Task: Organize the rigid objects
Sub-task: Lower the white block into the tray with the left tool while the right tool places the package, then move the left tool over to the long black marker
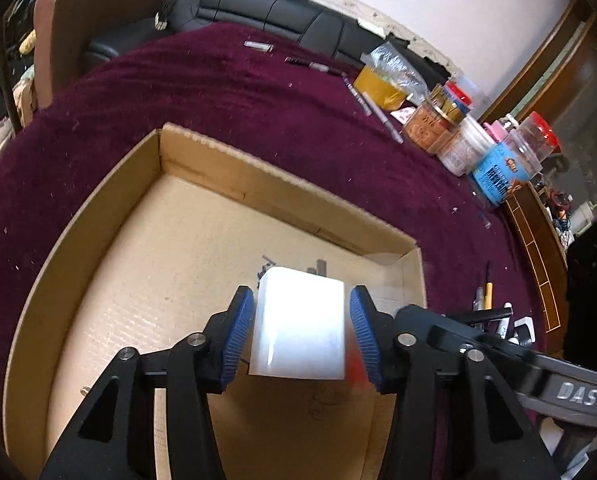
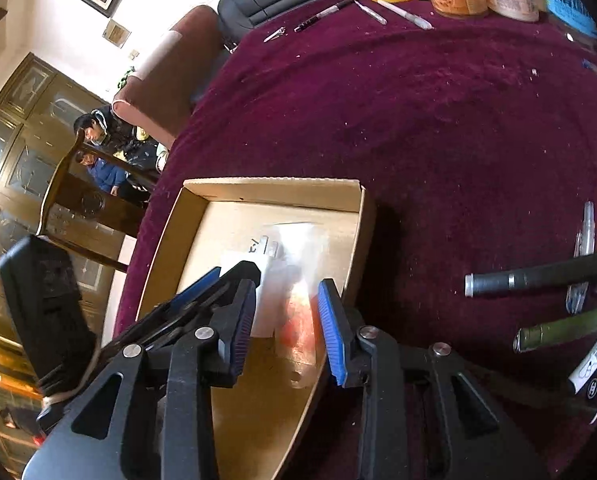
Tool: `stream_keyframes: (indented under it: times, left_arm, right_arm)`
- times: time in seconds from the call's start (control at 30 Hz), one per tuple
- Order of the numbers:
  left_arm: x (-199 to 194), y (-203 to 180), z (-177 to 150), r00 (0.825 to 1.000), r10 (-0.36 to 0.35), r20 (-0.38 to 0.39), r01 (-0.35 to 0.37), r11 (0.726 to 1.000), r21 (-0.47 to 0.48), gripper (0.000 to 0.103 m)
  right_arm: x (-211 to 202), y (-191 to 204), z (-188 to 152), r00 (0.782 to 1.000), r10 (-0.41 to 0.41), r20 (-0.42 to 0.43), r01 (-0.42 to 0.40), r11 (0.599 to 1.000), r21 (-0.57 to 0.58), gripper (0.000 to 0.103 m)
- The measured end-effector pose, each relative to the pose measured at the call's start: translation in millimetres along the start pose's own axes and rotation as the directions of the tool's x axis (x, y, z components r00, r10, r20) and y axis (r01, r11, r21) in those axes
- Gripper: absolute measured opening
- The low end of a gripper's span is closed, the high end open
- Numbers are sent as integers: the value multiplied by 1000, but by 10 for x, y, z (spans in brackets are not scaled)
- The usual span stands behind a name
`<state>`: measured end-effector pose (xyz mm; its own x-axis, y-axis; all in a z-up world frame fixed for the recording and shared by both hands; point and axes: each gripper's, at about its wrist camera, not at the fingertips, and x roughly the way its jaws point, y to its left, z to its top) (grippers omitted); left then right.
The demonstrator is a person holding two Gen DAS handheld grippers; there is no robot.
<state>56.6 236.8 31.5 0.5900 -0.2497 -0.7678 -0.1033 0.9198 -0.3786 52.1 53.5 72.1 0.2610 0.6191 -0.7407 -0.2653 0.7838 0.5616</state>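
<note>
Fuzzy dark red cloth is covering the tabletop [image 1: 258, 92], and a flat cardboard box [image 1: 98, 216] is sitting on it. Over the box, the left gripper [image 1: 301, 330] is squeezing a smooth white block [image 1: 298, 324]. The right gripper [image 2: 284, 320] is holding a clear plastic packet [image 2: 302, 320] with something orange inside.
</note>
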Motion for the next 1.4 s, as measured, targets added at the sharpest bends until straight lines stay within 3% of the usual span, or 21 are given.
stream_keyframes:
  times: [0.13,0.23,0.47,0.57,0.63,0.67,0.73,0.77,0.8,0.83,0.87,0.9,0.93,1.0,1.03,1.13,1.23,1.3,1.33,1.37,1.4]
  left_arm:
    - [-90,60,-20,999,6,41,-5,1000,-26,63]
    - [-21,162,-93,999,37,-2,-37,997,-67,63]
    - [-157,127,-266,997,79,10,-78,995,-58,64]
    - [-201,116,-345,996,87,15,-87,995,-56,64]
    - [-227,120,-375,997,81,16,-81,995,-55,64]
    - [-245,126,-370,998,68,18,-67,996,-58,64]
    - [-398,98,-350,995,71,64,-67,996,-67,64]
    - [-497,51,-359,994,65,89,-61,997,-55,64]
    - [-594,-23,-370,992,53,112,-49,998,-35,64]
    - [-692,-123,-381,990,45,134,-45,999,-7,64]
    - [-792,-266,-402,986,48,158,-53,998,30,65]
    - [-881,-457,-439,983,48,179,-63,995,77,65]
    - [-917,-604,-470,982,39,186,-61,991,116,68]
    - [-898,-879,-529,985,13,171,-44,983,179,80]
    - [-845,-1014,-569,989,-3,149,-29,977,210,80]
    - [-637,-1325,-681,997,-8,81,-16,958,288,80]
    - [-409,-1605,-826,999,24,30,-34,922,385,80]
    - [-203,-1797,-908,999,51,-9,-41,882,470,80]
    - [-132,-1870,-946,998,59,-28,-37,860,508,80]
    - [-23,-1984,-1024,996,75,-52,-32,820,571,79]
    - [92,-2088,-1065,993,95,-66,-33,778,628,79]
  right_arm:
    - [-147,-13,-37,998,1,66,-2,1000,10,35]
    - [-322,-12,-84,992,-9,125,11,1000,-18,35]
    - [-871,-161,-443,973,-59,225,74,995,-61,37]
    - [-1193,-295,-669,952,-100,289,122,991,-59,37]
    - [-1451,-387,-834,924,-147,352,177,983,-56,37]
    - [-1562,-400,-888,908,-170,383,206,977,-55,37]
    - [-1871,-421,-1088,835,-248,491,314,948,-57,40]
    - [-1997,-427,-1174,790,-287,542,373,926,-54,56]
    - [-2128,-449,-1269,724,-333,604,441,897,-33,69]
    - [-2227,-496,-1331,664,-365,653,482,876,-1,94]
    - [-2301,-570,-1384,606,-385,697,503,863,40,103]
    - [-2350,-665,-1400,569,-400,719,504,860,79,103]
    - [-2389,-846,-1350,563,-434,704,495,858,133,103]
    - [-2374,-1211,-1156,620,-470,628,447,869,210,103]
    - [-2343,-1363,-1099,636,-476,607,426,873,239,103]
    - [-2265,-1812,-1064,619,-542,569,424,840,338,103]
    - [-2215,-2088,-1124,630,-555,543,390,831,398,103]
    - [-2270,-2173,-1152,654,-530,540,345,844,411,103]
    - [-2308,-2192,-1155,645,-527,553,334,846,416,103]
    - [-2314,-2188,-1156,640,-533,554,341,843,417,103]
    - [-2293,-2181,-1150,651,-524,549,341,848,405,103]
